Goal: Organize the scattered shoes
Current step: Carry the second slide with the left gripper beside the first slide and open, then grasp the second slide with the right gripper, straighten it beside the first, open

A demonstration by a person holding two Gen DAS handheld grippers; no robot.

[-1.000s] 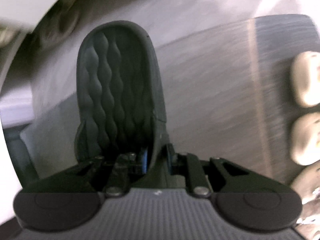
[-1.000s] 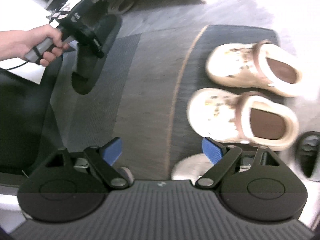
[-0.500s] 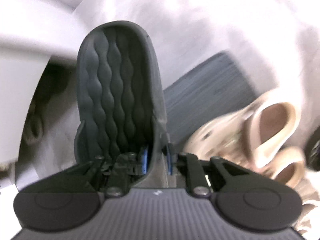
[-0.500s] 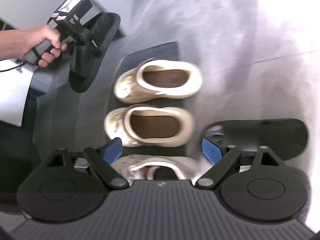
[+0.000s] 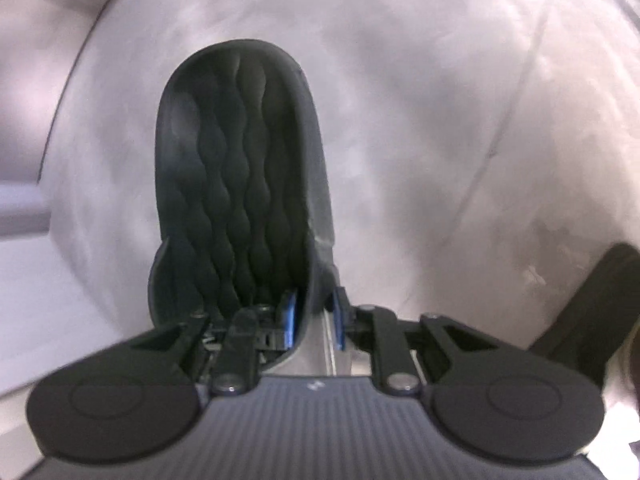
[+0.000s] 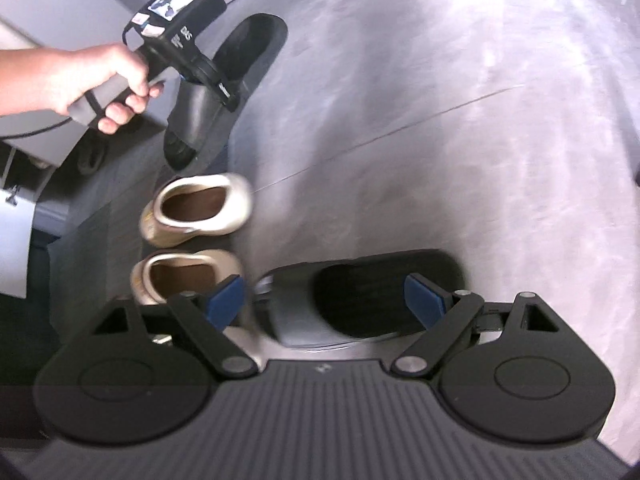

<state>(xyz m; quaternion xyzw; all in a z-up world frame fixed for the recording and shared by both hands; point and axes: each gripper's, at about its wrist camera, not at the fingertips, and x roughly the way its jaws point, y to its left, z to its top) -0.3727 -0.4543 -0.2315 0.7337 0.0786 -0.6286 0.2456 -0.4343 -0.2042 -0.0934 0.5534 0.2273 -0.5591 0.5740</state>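
Observation:
My left gripper (image 5: pixel 313 314) is shut on the side wall of a black slide sandal (image 5: pixel 240 184), whose wavy footbed faces the camera. In the right wrist view that same sandal (image 6: pixel 224 92) hangs in the air from the left gripper, held by a hand (image 6: pixel 100 80). A second black slide sandal (image 6: pixel 360 292) lies on the grey floor. My right gripper (image 6: pixel 328 300) hovers open above it, its blue pads apart on either side. Two cream clogs (image 6: pixel 196 208) (image 6: pixel 180 276) stand side by side on a dark mat (image 6: pixel 100 240).
A pale glossy floor (image 6: pixel 440 80) stretches away to the right. A white cabinet front (image 6: pixel 24 224) and a dark shoe beneath it (image 6: pixel 90 156) lie at the left. In the left wrist view, the second black sandal's end (image 5: pixel 592 312) shows at the lower right.
Both hands have swept sideways from the mat out over the pale floor. The left gripper kept hold of its sandal. The right gripper has come over the second black sandal.

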